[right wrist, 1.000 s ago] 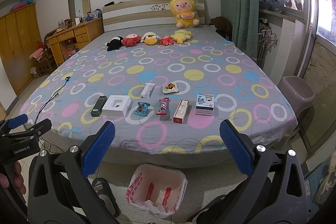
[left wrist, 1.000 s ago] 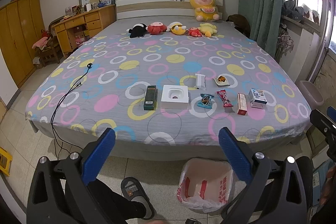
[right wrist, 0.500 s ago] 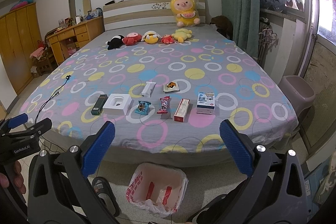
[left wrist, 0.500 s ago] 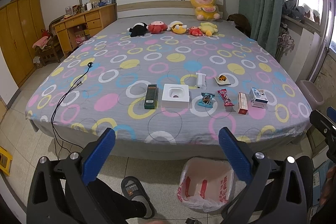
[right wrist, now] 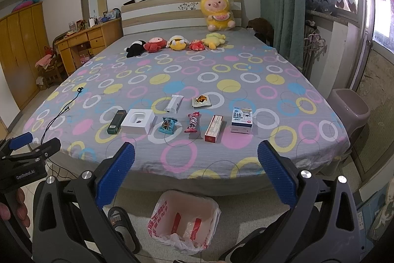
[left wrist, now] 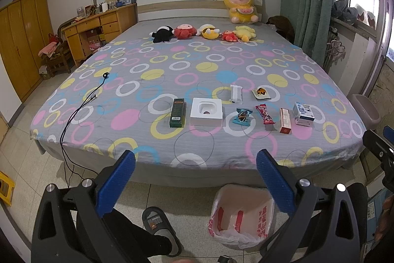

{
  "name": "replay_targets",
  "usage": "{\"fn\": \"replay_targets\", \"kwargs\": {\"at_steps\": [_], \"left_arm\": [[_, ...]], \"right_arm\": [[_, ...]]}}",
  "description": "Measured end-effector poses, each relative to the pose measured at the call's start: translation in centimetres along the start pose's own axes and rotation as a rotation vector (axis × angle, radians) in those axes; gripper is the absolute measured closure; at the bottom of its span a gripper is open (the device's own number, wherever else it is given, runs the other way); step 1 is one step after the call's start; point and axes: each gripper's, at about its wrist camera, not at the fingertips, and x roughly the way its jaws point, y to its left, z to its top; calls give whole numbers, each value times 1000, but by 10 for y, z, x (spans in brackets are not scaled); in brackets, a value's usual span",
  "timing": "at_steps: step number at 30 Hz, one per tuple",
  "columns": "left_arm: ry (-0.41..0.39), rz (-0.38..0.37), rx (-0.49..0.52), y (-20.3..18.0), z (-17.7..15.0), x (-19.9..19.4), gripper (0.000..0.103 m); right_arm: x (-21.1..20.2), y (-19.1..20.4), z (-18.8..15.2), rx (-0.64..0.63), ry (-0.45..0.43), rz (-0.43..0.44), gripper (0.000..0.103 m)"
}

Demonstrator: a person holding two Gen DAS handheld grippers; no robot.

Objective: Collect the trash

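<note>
Status: collection has not started. Eight trash items lie on the bed (left wrist: 123, 95) near its foot edge: green box (left wrist: 177, 112), white tray (left wrist: 206, 111), white wrapper (left wrist: 236, 93), orange-printed packet (left wrist: 261, 93), blue candy wrapper (left wrist: 243, 116), pink snack bar (left wrist: 265, 113), red carton (left wrist: 285, 120) and blue-white box (left wrist: 303, 113). The bin bag (left wrist: 242, 216) stands on the floor below the bed edge and appears to hold no collected items (its bottom is partly hidden).

The left gripper (left wrist: 195, 175) and right gripper (right wrist: 196, 174) both hover short of the bed with fingers spread wide, holding nothing.

Compared with the earlier frames, both views sit marginally closer to the bed; no item has moved.
</note>
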Motion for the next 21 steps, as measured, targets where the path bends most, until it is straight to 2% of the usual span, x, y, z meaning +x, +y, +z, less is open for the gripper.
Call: {"fn": "replay_targets", "kwargs": {"at_steps": [13, 16, 21], "left_arm": [[8, 1, 3, -3, -4, 0, 7], [15, 1, 8, 3, -18, 17, 7], [40, 14, 20, 10, -3, 40, 7]], "right_arm": [[7, 2, -6, -8, 11, -1, 5], [11, -2, -4, -10, 14, -6, 5], [28, -18, 4, 15, 51, -6, 5]]}}
